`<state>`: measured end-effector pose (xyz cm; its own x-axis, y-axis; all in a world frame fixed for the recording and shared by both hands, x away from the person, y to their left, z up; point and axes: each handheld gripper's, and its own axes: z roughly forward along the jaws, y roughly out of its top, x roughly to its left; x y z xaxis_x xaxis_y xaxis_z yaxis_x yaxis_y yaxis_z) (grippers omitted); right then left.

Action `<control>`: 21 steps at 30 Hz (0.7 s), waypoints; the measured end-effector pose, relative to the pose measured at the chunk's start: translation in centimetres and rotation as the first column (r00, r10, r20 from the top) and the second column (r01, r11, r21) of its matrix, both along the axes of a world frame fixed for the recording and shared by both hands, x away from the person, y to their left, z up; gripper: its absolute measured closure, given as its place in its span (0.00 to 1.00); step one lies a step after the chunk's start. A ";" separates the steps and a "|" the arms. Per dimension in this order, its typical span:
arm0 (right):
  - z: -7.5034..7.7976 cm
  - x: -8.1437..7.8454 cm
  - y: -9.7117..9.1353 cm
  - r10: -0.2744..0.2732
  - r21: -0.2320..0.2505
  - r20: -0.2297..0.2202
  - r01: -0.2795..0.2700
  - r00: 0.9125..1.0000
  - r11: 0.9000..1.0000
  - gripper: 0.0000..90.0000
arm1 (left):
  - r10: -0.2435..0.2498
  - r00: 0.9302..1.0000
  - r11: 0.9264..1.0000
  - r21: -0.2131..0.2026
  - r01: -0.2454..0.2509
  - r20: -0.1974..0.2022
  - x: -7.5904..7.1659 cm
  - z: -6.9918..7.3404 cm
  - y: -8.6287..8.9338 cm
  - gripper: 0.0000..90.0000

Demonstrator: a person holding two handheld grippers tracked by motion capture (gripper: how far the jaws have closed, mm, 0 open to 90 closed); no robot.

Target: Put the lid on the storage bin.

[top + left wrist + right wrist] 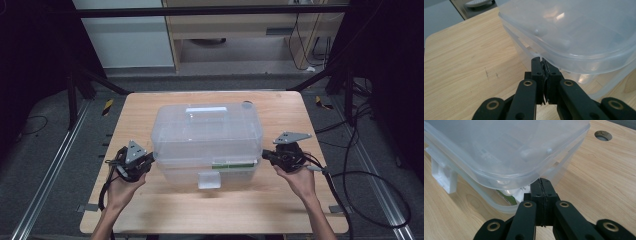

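- I see the clear plastic box (207,145) in the middle of the high view, sitting on the wooden table (150,210), its lid (207,131) resting on top of the tub
- A white latch (209,180) hangs at the front edge of the box, toward the bottom of the frame, and a green-and-white label (233,164) sits just right of it
- My left gripper (151,159) is at the left of the box, held in the left hand (122,187) coming up from the bottom left of the high view
- In the left gripper view its jaws are pressed together with nothing between them, and the tips sit right under the overhanging rim of the lid (579,60); I cannot tell whether they touch it
- My right gripper (264,154) is at the right of the box, held in the right hand (300,181)
- In the right gripper view its jaws are closed flat on each other, empty, with the tips tucked just under the lid's rounded corner (534,178)
- A round hole (603,135) in the tabletop shows in the upper right of the right gripper view, well apart from the box
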<state>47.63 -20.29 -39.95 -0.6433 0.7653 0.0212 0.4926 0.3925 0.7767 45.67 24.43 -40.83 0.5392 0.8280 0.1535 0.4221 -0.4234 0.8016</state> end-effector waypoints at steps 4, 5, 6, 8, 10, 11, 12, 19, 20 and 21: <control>-0.2 0.0 0.0 0.000 -0.011 -0.013 0.000 1.000 1.000 1.00 | 0.004 1.000 1.000 0.005 -0.004 -0.011 0.0 -0.3 0.1 0.97; -0.4 0.1 0.0 0.002 -0.011 -0.013 -0.002 1.000 1.000 1.00 | 0.005 1.000 1.000 0.010 -0.004 -0.014 0.1 -0.3 0.1 0.97; -0.5 0.1 0.0 -0.001 -0.011 -0.021 0.001 1.000 1.000 1.00 | 0.007 1.000 1.000 0.013 -0.007 -0.015 0.1 -0.4 0.1 0.97; -0.6 0.2 -0.1 -0.005 -0.024 -0.027 0.004 1.000 1.000 1.00 | 0.010 1.000 1.000 0.016 -0.010 -0.025 0.1 -0.6 0.2 0.97; -0.8 0.2 -0.1 -0.009 -0.028 -0.032 0.008 0.999 1.000 1.00 | 0.013 0.999 1.000 0.017 -0.012 -0.033 0.2 -0.8 0.2 0.98; -1.0 0.3 -0.1 -0.007 -0.033 -0.037 0.006 0.999 0.999 1.00 | 0.014 0.999 1.000 0.021 -0.014 -0.039 0.3 -0.9 0.3 0.98; -1.1 0.3 -0.1 -0.008 -0.042 -0.044 0.006 0.999 0.999 1.00 | 0.022 0.999 0.999 0.029 -0.021 -0.047 0.4 -1.1 0.3 0.98; -1.6 0.8 -0.9 -0.049 -0.044 -0.040 0.048 0.998 0.998 1.00 | 0.081 0.994 0.997 0.015 -0.080 -0.072 1.1 -1.8 1.9 0.97; -1.6 0.8 -1.2 -0.057 -0.041 -0.035 0.056 0.998 0.998 1.00 | 0.089 0.993 0.996 0.009 -0.088 -0.072 1.1 -1.9 2.2 0.97; -1.7 0.8 -1.5 -0.067 -0.036 -0.031 0.066 0.997 0.997 1.00 | 0.093 0.993 0.996 0.003 -0.093 -0.072 1.2 -1.9 2.5 0.96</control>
